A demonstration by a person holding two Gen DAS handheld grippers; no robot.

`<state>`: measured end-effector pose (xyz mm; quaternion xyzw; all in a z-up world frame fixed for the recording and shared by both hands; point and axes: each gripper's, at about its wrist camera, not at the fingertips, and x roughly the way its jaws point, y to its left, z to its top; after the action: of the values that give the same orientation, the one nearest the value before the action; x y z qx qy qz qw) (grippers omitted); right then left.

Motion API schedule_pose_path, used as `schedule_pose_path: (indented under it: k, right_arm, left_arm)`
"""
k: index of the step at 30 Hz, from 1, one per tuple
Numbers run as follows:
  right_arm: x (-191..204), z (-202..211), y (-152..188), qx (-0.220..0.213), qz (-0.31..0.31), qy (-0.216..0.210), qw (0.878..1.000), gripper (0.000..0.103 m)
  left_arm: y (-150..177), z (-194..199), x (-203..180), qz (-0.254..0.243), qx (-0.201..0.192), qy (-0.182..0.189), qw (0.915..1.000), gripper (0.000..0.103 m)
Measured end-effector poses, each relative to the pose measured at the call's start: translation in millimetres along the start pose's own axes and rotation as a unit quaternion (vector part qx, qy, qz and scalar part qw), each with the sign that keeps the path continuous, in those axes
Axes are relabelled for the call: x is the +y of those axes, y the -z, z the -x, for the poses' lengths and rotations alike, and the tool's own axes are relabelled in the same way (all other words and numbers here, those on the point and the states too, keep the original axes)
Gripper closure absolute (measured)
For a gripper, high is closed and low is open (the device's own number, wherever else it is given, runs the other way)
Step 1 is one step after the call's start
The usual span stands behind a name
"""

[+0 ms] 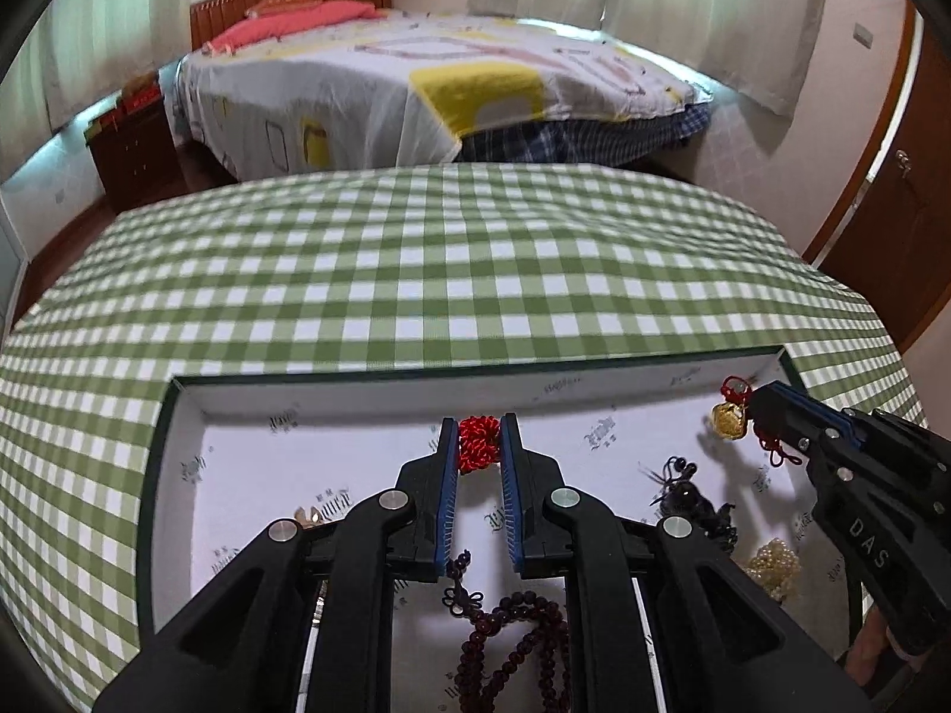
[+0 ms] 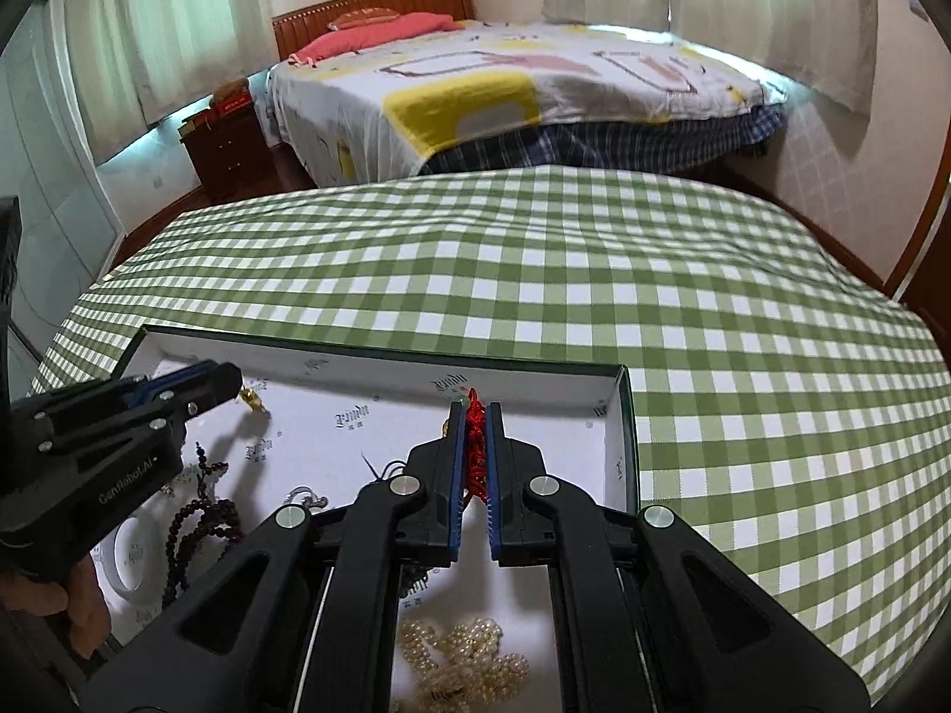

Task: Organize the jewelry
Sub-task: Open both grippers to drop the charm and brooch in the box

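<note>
Box (image 1: 178, 416) holds everything: we pinch a red knot (image 1: 477, 444) at twelve o'clock in our left gripper (image 1: 478, 445), our right gripper (image 2: 474, 451) clamps red cord (image 2: 474, 445) whose gold charm (image 1: 730, 419) dangles over the far corner

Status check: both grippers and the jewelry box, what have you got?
Left hand-held gripper shut on red knotted ornament. Right hand-held gripper shut on red cord, gold charm hanging. Both over open box; nothing blocking.
</note>
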<state>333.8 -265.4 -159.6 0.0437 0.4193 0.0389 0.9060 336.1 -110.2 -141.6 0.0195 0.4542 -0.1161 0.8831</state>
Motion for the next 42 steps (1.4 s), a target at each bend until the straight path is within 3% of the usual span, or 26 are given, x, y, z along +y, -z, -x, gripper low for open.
schedule_pose_path:
  k: [5, 9, 13, 16, 25, 37, 42]
  right_arm:
    - [-2.7, -5.9, 1.8, 0.010, -0.004, 0.005, 1.000, 0.095]
    - [-2.9, -6.0, 2.3, 0.010, -0.005, 0.005, 1.000, 0.080]
    - [-2.8, -3.0, 4.9, 0.001, -0.003, 0.009, 1.000, 0.071]
    - [-2.9, 0.0, 6.2, -0.007, -0.005, 0.013, 1.000, 0.055]
    - [1.3, 17.3, 11.6, -0.037, -0.005, 0.021, 0.999, 0.025]
    - [9.6, 24.2, 22.3, -0.044, -0.003, 0.027, 0.999, 0.020]
    - [13.3, 38.8, 26.1, -0.061, -0.002, 0.034, 0.998, 0.020]
  left_arm:
    - [1.2, -2.5, -0.1, -0.001, 0.002, -0.007, 1.0000, 0.085]
    - [0.8, -5.0, 2.2, 0.011, 0.004, -0.019, 0.9998, 0.052]
    - [0.4, -2.4, 3.7, 0.011, -0.005, -0.026, 0.9996, 0.037]
    - [1.6, 2.6, 3.2, 0.009, -0.015, -0.030, 0.9994, 0.029]
    - [4.1, 18.1, 2.4, -0.001, -0.045, -0.056, 0.9974, 0.022]
    - [19.5, 20.6, 1.0, -0.016, -0.046, -0.065, 0.9967, 0.021]
    - [22.0, 34.8, -3.4, -0.023, -0.065, -0.060, 0.9958, 0.021]
